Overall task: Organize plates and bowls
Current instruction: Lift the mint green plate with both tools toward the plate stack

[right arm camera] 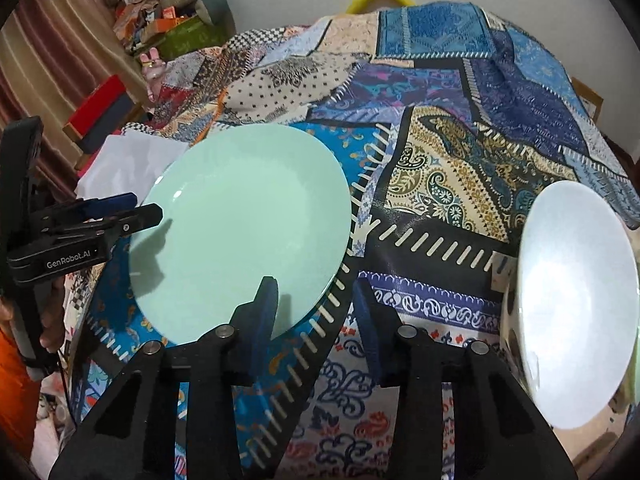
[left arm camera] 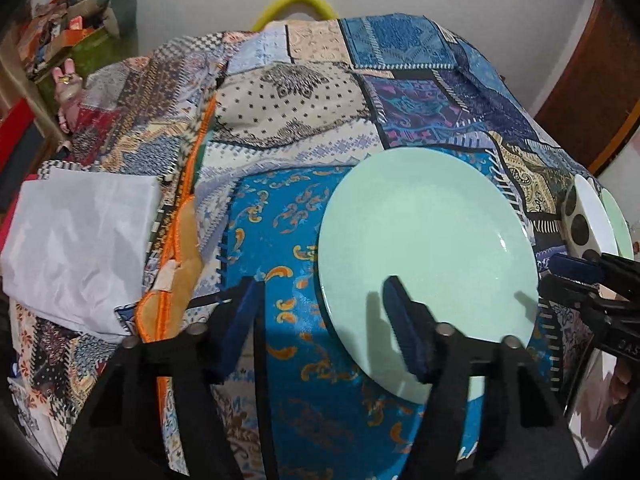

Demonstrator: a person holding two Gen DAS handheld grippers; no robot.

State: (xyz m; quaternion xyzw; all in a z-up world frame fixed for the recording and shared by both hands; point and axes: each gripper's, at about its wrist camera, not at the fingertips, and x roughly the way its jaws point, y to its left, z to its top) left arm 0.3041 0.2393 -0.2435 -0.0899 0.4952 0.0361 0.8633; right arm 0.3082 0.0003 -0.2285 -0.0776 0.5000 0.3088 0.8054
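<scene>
A mint green plate lies flat on the patchwork cloth; it also shows in the right wrist view. My left gripper is open and empty, its right finger over the plate's near rim, its left finger over the cloth. My right gripper is open and empty, its left finger at the plate's near right rim. A white bowl with dark dots stands at the right, also seen in the left wrist view, with a green rim behind it.
The patchwork cloth covers the whole table. A white folded cloth lies at the left. Cluttered boxes and toys stand at the far left, a yellow hoop behind the table.
</scene>
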